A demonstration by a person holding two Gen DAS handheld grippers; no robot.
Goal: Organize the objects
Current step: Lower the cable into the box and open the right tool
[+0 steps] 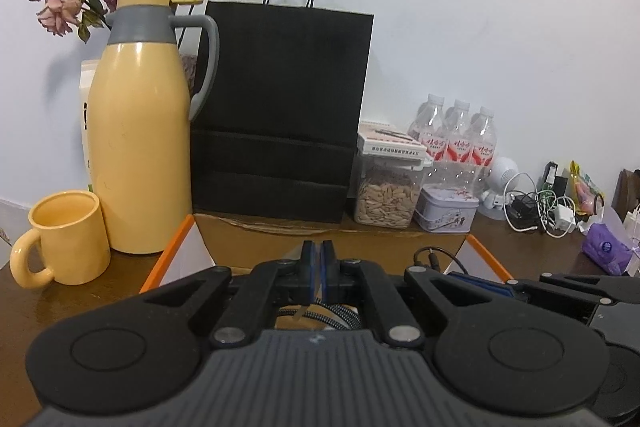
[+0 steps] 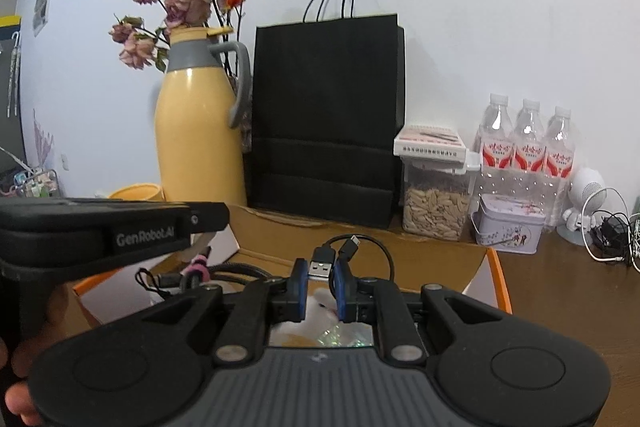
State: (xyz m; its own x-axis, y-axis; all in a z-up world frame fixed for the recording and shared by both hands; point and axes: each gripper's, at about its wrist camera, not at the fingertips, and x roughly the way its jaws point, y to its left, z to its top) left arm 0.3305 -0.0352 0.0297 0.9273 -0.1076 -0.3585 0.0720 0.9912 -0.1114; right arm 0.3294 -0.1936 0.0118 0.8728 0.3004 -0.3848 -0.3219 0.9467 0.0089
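Observation:
My left gripper (image 1: 322, 259) has its blue pads pressed together over an open cardboard box (image 1: 256, 237) with orange edges. A thin tan strap (image 1: 299, 313) hangs from the pads down to a braided cable bundle (image 1: 332, 315). In the right wrist view the left gripper (image 2: 204, 223) comes in from the left; the strap (image 2: 202, 241) runs down to the bundle's pink tie (image 2: 196, 267). My right gripper (image 2: 322, 275) is shut on the silver USB plug (image 2: 322, 267) of a black cable (image 2: 384, 251), which loops above the box (image 2: 440, 259).
At the back stand a yellow jug (image 1: 138, 147), a yellow mug (image 1: 68, 239), a black paper bag (image 1: 280, 115), a jar of seeds (image 1: 386, 195), a tin (image 1: 446, 213) and water bottles (image 1: 456, 143). Tangled chargers (image 1: 540, 211) and a purple pack (image 1: 604, 251) lie right.

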